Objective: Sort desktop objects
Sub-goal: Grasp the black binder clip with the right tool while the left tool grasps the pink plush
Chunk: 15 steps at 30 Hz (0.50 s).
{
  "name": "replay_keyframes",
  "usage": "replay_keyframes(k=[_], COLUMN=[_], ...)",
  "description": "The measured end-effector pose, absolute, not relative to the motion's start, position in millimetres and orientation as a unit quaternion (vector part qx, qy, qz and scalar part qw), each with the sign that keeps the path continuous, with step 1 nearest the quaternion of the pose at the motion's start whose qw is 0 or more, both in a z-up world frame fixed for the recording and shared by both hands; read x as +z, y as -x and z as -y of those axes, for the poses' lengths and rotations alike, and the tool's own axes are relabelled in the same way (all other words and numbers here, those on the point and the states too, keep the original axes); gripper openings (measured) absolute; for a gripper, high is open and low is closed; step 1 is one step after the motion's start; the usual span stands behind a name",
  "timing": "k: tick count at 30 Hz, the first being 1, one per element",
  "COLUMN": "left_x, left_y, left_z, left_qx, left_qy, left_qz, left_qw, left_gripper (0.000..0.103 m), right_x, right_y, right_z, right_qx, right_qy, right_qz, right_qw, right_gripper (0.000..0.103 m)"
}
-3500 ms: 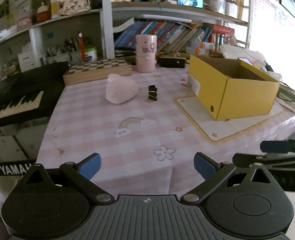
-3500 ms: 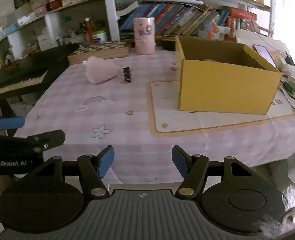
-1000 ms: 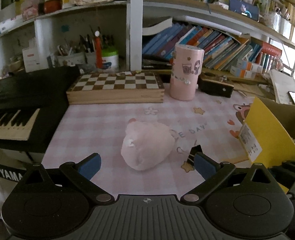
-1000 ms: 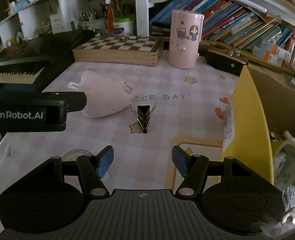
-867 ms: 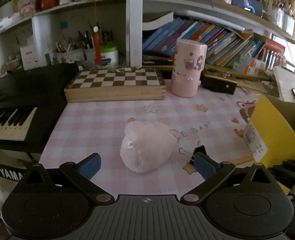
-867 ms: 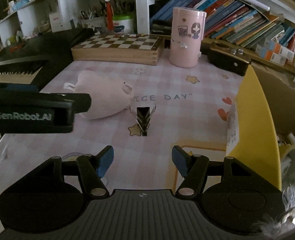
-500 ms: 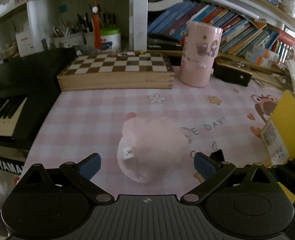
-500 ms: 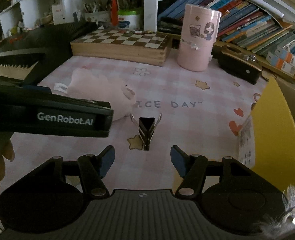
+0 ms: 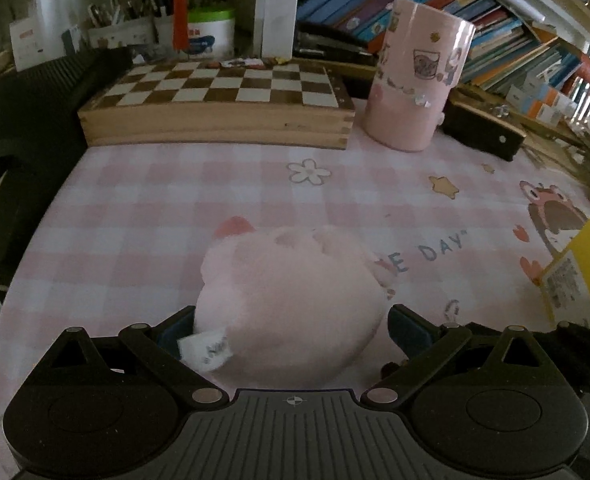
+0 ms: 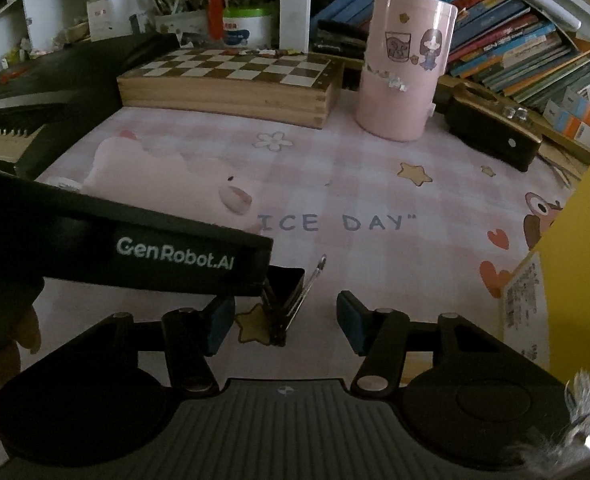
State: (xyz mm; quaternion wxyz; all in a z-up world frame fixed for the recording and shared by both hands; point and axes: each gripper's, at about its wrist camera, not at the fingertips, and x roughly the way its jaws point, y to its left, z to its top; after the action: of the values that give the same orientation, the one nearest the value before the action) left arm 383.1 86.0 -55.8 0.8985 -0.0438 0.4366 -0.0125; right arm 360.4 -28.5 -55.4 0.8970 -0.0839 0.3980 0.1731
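Pink plush toy (image 9: 291, 304) is lying on the pink checked tablecloth (image 9: 155, 208), now filling the lower middle of the left wrist view where a second ago it was sitting well ahead of the fingers; its white label is poking out beside the left blue pad. The left gripper (image 9: 291, 326) has been coming down and forward over it, and its jaws are standing wide with the toy between them, pads just beside the plush flanks but, as far as the picture shows, not yet pressing. Black binder clip (image 10: 285, 300) is standing on the cloth by a printed star, wire handles splayed upward; it too has gone from well ahead to between the right gripper's (image 10: 281, 322) fingers. Those jaws are closing, clip between them, with a gap showing on the right side and the left side partly hidden behind the other gripper's black body, so no grip yet. Reading: both approaches are nearly finished and the step in hand is the double pickup, each pad pair needing only to close. Outward: yellow box (image 10: 575, 280) at right edge, the likely destination; chessboard box (image 9: 223, 104) and pink cylinder (image 9: 415, 80) at the back, keyboard (image 9: 11, 152) at left.
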Motion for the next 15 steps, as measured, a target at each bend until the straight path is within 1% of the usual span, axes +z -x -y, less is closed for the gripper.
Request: replay_keyframes(k=[3, 5, 6, 8, 9, 12, 15], left_x=[-59, -59, -60, -60, -59, -55, -46], left_y=[-387, -388, -388, -388, -387, -385, -376], left_z=[-85, -84, -83, -82, -82, -84, -90], left_qx=[-0.010, -0.010, -0.010, -0.009, -0.010, -0.013, -0.004], left_qy=[0.038, 0.032, 0.028, 0.020, 0.017, 0.018, 0.029], left_qz=[-0.438, -0.437, -0.437, -0.435, -0.434, -0.435, -0.421], left_qw=[0.898, 0.899, 0.899, 0.900, 0.901, 0.900, 0.907], left_gripper=[0.100, 0.099, 0.097, 0.093, 0.090, 0.082, 0.080], right_x=[-57, -58, -58, -58, -57, -57, -55], right_y=[-364, -365, -366, -366, -366, -365, -365], right_z=[29, 29, 29, 29, 28, 27, 29], right_qx=[0.175, 0.180, 0.183, 0.190, 0.192, 0.199, 0.203], right_qy=[0.080, 0.080, 0.079, 0.077, 0.078, 0.081, 0.077], right_qz=[-0.394, -0.391, -0.389, -0.388, -0.387, -0.387, -0.390], right_qw=[0.899, 0.899, 0.899, 0.899, 0.899, 0.897, 0.895], right_gripper=[0.053, 0.046, 0.045, 0.034, 0.030, 0.029, 0.027])
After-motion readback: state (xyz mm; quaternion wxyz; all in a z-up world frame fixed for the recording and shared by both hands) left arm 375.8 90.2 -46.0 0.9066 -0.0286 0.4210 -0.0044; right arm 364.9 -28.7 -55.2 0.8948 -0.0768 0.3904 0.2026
